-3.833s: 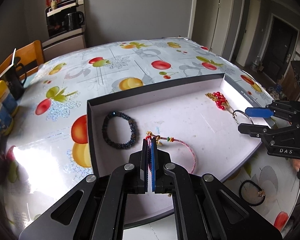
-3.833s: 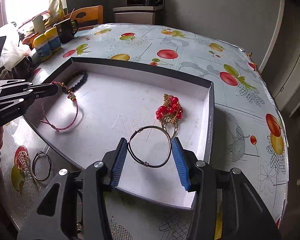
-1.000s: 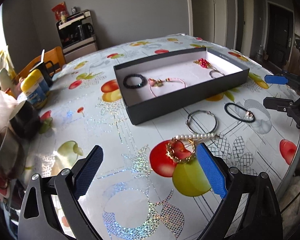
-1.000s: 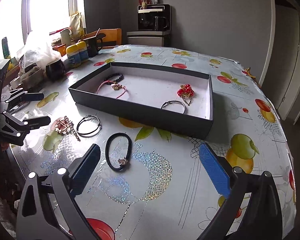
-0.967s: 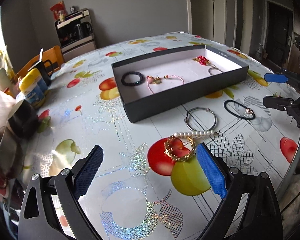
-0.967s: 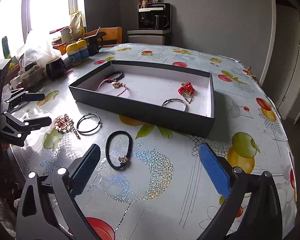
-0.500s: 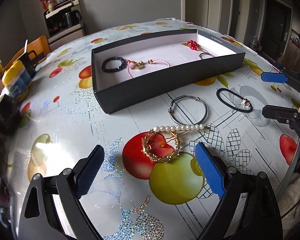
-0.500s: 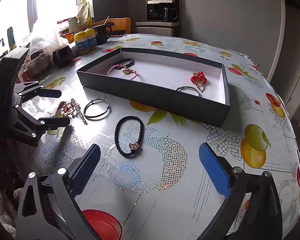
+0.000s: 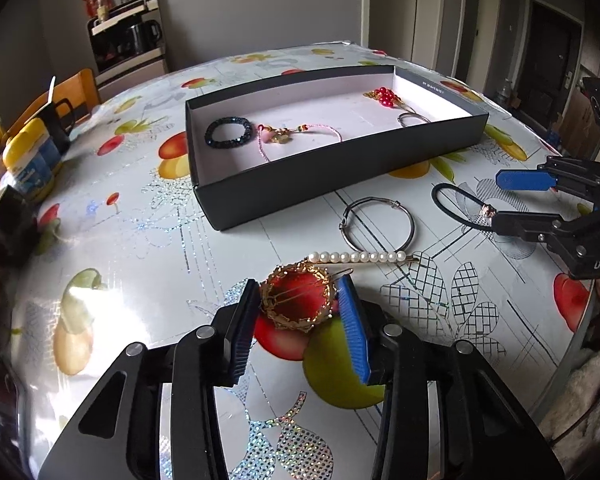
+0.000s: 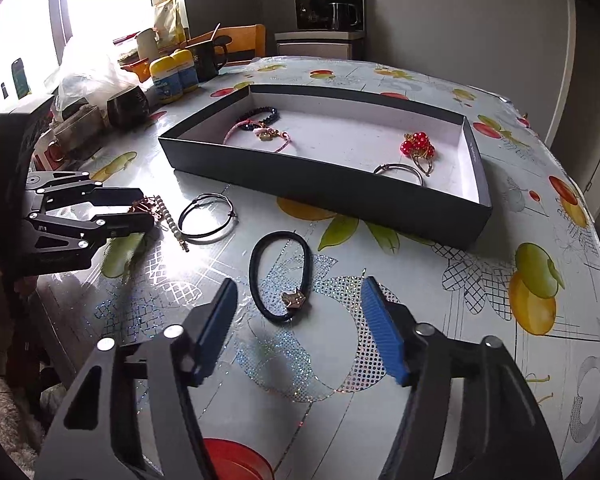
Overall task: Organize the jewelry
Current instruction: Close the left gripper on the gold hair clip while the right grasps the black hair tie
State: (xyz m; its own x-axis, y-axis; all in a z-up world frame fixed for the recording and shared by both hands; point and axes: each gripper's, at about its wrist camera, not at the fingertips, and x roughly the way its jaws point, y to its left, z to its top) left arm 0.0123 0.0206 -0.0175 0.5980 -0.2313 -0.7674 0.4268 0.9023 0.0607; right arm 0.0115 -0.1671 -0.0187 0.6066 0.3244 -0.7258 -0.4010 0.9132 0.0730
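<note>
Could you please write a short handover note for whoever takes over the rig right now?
Left gripper: open, fingers either side of the gold hoop, no grip yet.
Right gripper: open, empty, above the black hair tie.
Done: dark bead bracelet, pink cord bracelet, red bead piece and one bangle lie in the black tray.
Left: hoop, pearl clip, silver bangle, hair tie.

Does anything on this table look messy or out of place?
Slightly: the gold hoop and pearl hair clip lie overlapping on the table, outside the box, beside a metal bangle and black hair tie. Nothing looks broken.
</note>
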